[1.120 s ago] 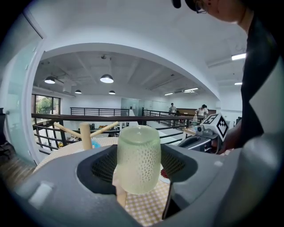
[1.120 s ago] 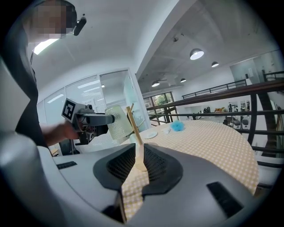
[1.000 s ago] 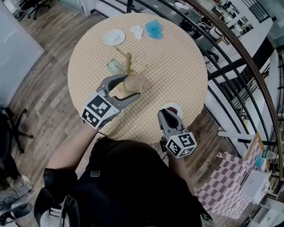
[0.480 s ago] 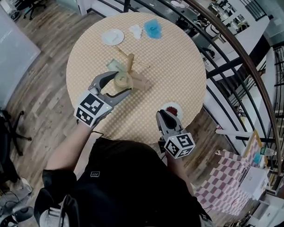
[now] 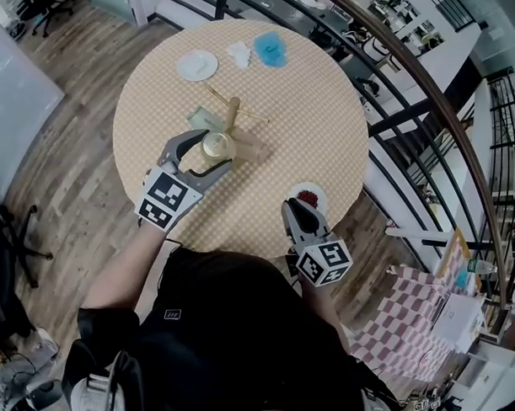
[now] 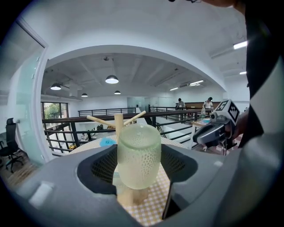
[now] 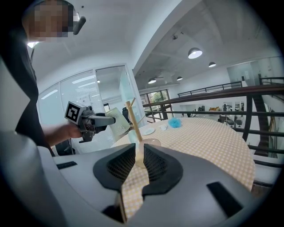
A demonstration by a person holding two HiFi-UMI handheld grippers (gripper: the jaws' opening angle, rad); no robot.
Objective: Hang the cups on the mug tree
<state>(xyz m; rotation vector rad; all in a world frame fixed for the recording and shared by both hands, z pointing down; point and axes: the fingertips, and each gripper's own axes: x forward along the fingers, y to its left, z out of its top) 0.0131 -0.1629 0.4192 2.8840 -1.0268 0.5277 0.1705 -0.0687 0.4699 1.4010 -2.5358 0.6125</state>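
The wooden mug tree [image 5: 232,115] stands near the middle of the round table [image 5: 322,114]. My left gripper [image 5: 219,149] is shut on a pale green textured cup [image 5: 214,145], held upright just in front and left of the tree. In the left gripper view the cup [image 6: 138,150] fills the gap between the jaws, with the tree [image 6: 118,120] behind it. A clear pinkish cup [image 5: 252,146] sits by the tree's base. Another pale green cup [image 5: 202,118] is at the tree's left; I cannot tell whether it hangs. My right gripper [image 5: 297,205] rests at the near table edge, jaws nearly together and empty.
A small white dish with red bits [image 5: 309,196] lies just ahead of the right gripper. At the far side are a white saucer [image 5: 197,65], a white crumpled thing [image 5: 238,51] and a blue one [image 5: 270,48]. A railing [image 5: 422,77] runs past the table's right.
My left gripper has carried the green cup a little to the left, from in front of the tree to its front left. The right gripper has stayed put.
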